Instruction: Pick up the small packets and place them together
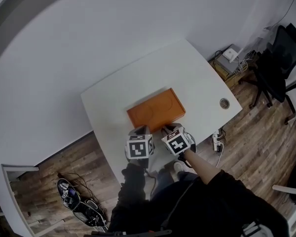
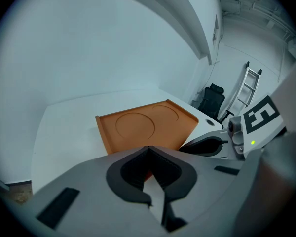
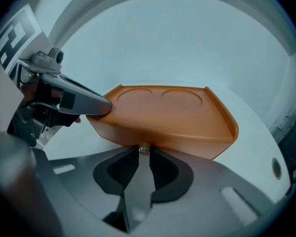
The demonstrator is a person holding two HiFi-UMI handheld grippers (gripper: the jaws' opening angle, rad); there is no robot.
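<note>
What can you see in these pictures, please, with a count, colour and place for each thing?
table: one, white, middle of the room.
tray: one, orange, on the table, with two round recesses.
cable hole: one, grey, right part of the table.
packet: one, small and clear, at the tray's near edge.
chair: one, black, on the floor right of the table.
cables: one tangle, dark, on the floor at lower left.
left gripper: one, grey, jaws together, nothing between them.
right gripper: one, grey, pinching the packet.
</note>
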